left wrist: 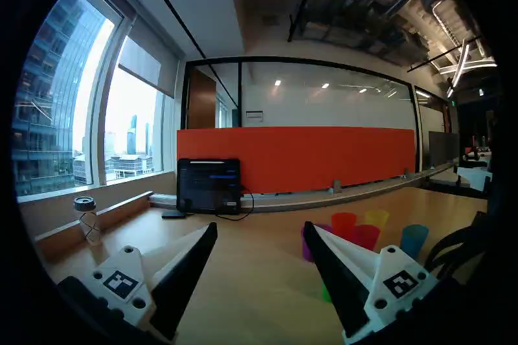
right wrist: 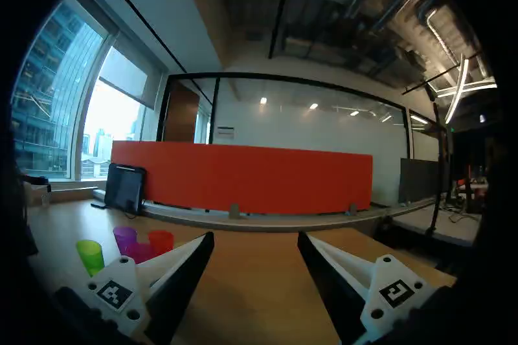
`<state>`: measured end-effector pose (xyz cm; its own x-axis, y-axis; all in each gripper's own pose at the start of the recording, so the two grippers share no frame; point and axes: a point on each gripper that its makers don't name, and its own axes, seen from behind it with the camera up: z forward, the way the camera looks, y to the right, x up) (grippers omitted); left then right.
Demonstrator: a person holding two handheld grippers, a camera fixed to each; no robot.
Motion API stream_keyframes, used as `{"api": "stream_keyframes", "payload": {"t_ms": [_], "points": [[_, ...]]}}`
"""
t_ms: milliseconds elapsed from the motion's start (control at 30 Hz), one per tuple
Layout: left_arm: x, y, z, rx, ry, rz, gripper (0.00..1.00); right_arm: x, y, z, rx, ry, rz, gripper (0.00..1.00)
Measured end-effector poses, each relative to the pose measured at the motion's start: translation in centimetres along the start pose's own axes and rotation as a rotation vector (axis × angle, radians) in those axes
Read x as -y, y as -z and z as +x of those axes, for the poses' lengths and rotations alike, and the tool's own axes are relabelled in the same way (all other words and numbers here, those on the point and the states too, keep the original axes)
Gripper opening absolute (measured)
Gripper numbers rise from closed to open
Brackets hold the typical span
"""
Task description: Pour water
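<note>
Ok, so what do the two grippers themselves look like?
The left gripper and right gripper look alike: two white wedge-shaped fingers tapering to points, with black inner faces. Each finger carries a square black-and-white marker and small round holes. Black cables loop beside one of the left gripper's fingers.

We see an orange divider (left wrist: 294,158) behind the wooden surface (left wrist: 259,280), a dark screen (left wrist: 208,184) standing before it, and windows (left wrist: 58,105) showing towers outside.
</note>
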<state>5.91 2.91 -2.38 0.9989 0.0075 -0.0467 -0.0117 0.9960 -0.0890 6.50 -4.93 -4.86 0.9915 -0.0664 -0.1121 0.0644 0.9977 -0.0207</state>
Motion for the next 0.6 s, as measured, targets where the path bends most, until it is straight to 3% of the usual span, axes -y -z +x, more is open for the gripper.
{"api": "stream_keyframes", "payload": {"t_ms": [600], "points": [[1.2, -0.6, -2.5, -0.021, 0.007, 0.035, 0.99, 0.0, 0.1, 1.0, -0.006, -0.043, -0.005, 1.0]]}}
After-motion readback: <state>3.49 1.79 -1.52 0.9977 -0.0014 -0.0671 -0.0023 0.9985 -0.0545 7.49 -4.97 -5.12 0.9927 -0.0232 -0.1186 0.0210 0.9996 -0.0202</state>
